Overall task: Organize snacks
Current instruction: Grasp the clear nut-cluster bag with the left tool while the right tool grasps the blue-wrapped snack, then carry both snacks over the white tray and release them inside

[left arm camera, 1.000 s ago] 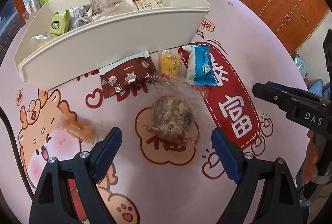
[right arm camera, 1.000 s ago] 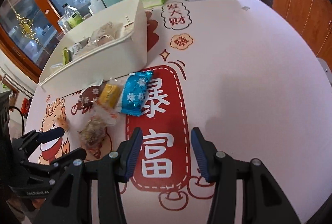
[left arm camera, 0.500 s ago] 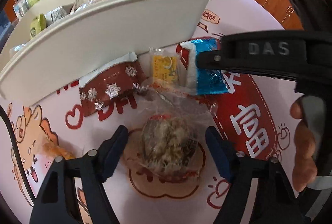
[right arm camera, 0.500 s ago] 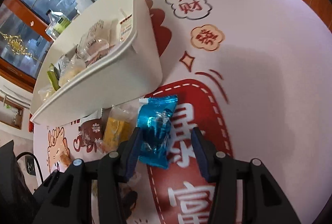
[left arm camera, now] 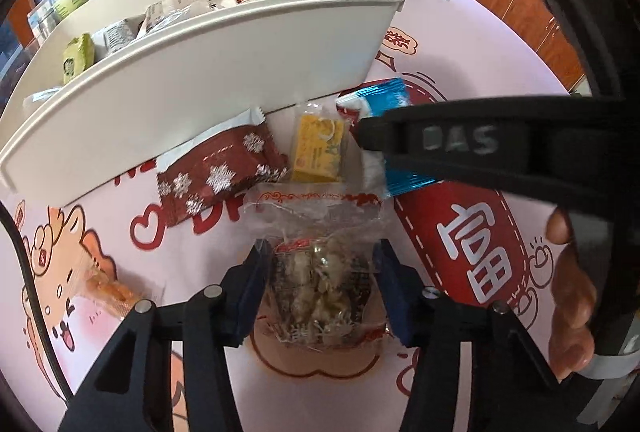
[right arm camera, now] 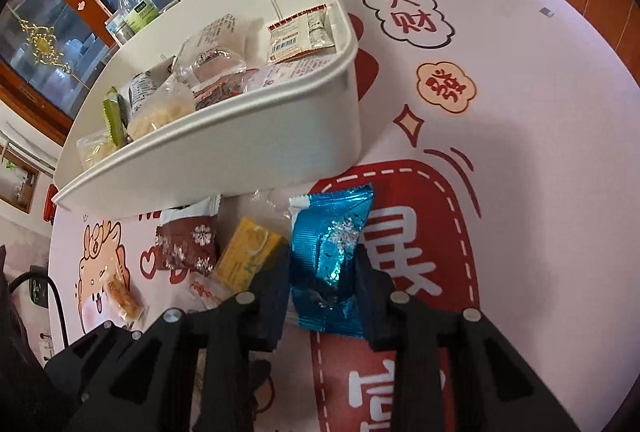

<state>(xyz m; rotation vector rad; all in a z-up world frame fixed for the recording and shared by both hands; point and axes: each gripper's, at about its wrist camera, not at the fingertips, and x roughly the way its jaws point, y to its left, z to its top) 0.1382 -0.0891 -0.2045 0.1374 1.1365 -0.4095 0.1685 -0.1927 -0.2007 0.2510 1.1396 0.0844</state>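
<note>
The blue foil packet (right arm camera: 330,264) lies flat on the printed tablecloth (right arm camera: 540,160), just in front of the right end of the white bin (right arm camera: 256,148). The right gripper (right arm camera: 324,296) pinches it across its middle; its jaws have just been closing, and the foil buckles between the pads. It looks light, crinkly and slick, with a small soft filling, so a grip across the bulge seems sounder than one on the flat crimped ends, which would likely slip or tear.

To its left and nearer, the clear bag of pale nutty pieces (left arm camera: 320,288) sits between the pads of the left gripper (left arm camera: 322,292). These jaws have also just been closing and now press on the bag's sides. The film is loose and the contents look brittle; a firm squeeze could crush them, so a hold on the body of the cake is advisable, with moderate force.

Between the two and the bin wall lie a yellow packet (left arm camera: 318,152) and a dark red snowflake packet (left arm camera: 224,176), touching or nearly so. An orange sweet in clear wrap (left arm camera: 112,290) lies apart at the near left. The bin already holds several wrapped snacks. A person's hand (left arm camera: 572,292) bears the right tool.
</note>
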